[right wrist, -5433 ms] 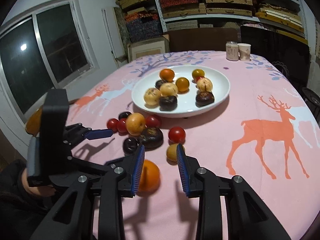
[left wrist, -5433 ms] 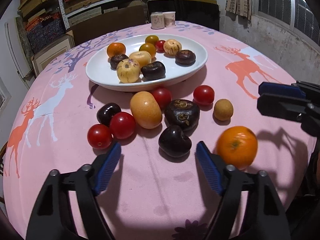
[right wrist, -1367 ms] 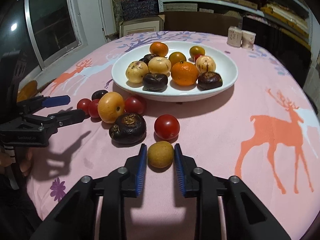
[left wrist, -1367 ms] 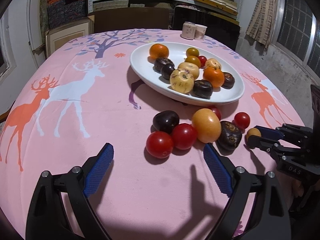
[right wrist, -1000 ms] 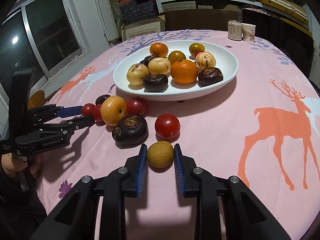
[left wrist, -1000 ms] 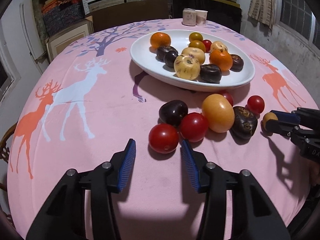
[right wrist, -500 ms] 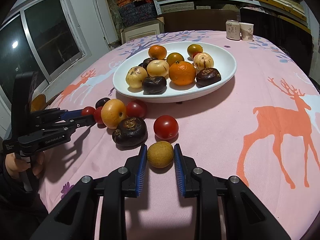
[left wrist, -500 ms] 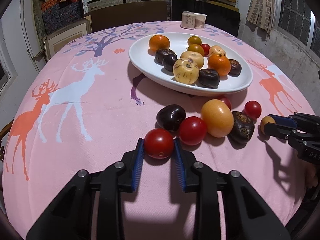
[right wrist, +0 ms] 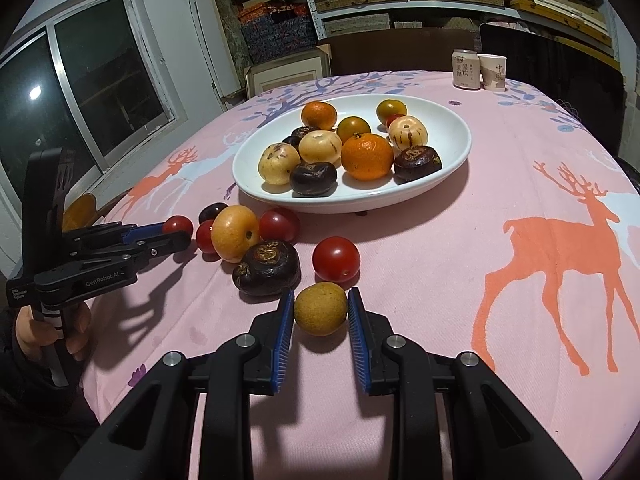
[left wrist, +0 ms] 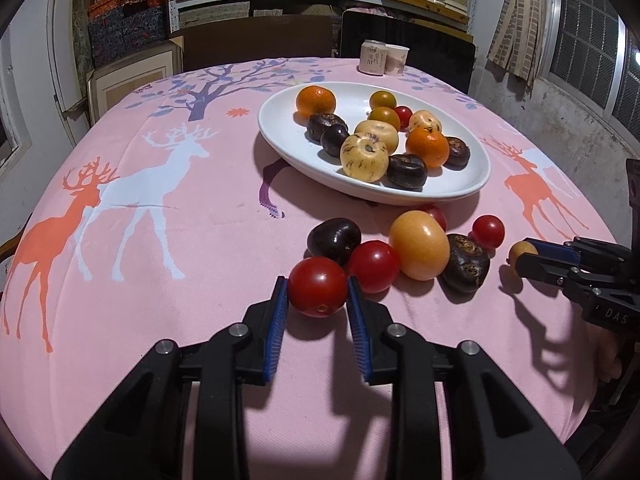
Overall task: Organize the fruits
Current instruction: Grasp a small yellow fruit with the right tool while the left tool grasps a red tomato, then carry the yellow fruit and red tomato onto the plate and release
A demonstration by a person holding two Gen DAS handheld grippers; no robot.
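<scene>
My left gripper [left wrist: 318,294] is shut on a red tomato [left wrist: 317,286], its blue pads pressed to both sides, just above the pink cloth. Behind it lie a dark plum [left wrist: 334,239], a second red tomato [left wrist: 373,266], a large yellow-orange fruit [left wrist: 419,245] and a dark wrinkled fruit [left wrist: 466,263]. My right gripper [right wrist: 320,312] is shut on a small brown-yellow round fruit [right wrist: 321,308]. A loose red tomato [right wrist: 336,259] sits just beyond it. The white oval plate [right wrist: 448,128] holds several fruits, among them an orange [right wrist: 367,157].
A can [right wrist: 465,69] and a paper cup [right wrist: 493,72] stand at the table's far edge. A person's hand [right wrist: 44,334] grips the left tool's handle at the left. Shelves of boxes, a dark chair and a window ring the round table.
My left gripper's jaws closed from wide open onto the red tomato, which now sits slightly raised. My right gripper stayed shut on the small brown-yellow fruit and did not move.
</scene>
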